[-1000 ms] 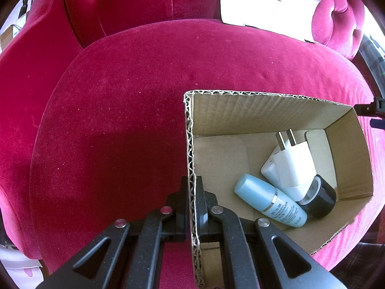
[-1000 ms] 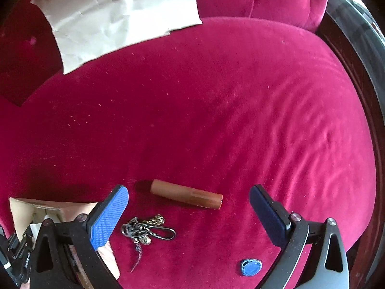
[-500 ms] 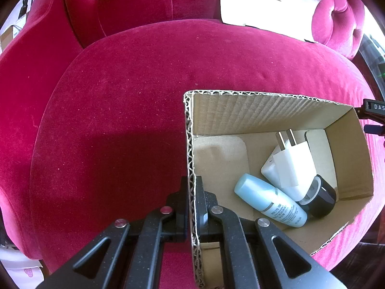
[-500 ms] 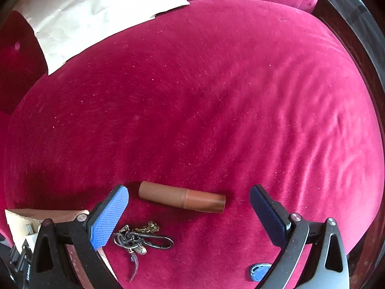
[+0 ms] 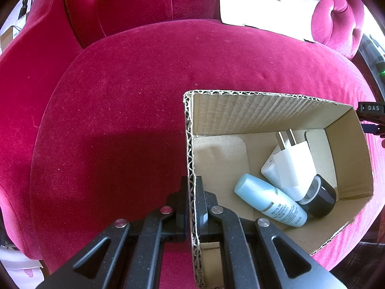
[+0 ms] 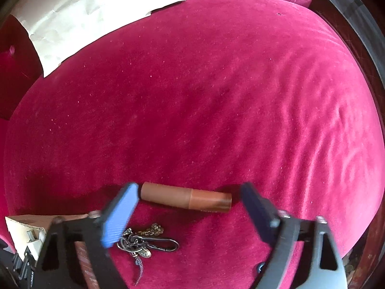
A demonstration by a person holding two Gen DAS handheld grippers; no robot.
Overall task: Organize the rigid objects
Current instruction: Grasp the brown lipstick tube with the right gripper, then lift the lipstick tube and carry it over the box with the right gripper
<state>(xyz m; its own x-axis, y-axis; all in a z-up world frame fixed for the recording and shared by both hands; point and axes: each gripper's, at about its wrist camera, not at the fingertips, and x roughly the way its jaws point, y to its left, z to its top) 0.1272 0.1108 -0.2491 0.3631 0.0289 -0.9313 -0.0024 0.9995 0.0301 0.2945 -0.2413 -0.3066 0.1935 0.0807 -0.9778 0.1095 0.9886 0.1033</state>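
Observation:
My left gripper (image 5: pixel 191 192) is shut on the near left wall of an open cardboard box (image 5: pixel 264 110) that sits on a red velvet sofa seat. In the box lie a white plug adapter (image 5: pixel 291 166), a light blue bottle (image 5: pixel 269 201) and a black round jar (image 5: pixel 320 198). My right gripper (image 6: pixel 190 198) is open with its blue-padded fingers (image 6: pixel 120 214) on either side of a brown tube (image 6: pixel 185 197) that lies crosswise on the seat. A bunch of keys with a carabiner (image 6: pixel 146 239) lies just in front of the tube.
White paper (image 6: pixel 91 12) leans on the sofa back, also in the left wrist view (image 5: pixel 269 2). The box corner (image 6: pixel 26 228) shows at the lower left of the right wrist view. A small blue object (image 6: pixel 261 267) lies near the seat's front edge.
My right gripper has moved forward and lower over the seat, so the brown tube now lies between its fingertips; its jaws have narrowed a little. The left gripper and box have not moved.

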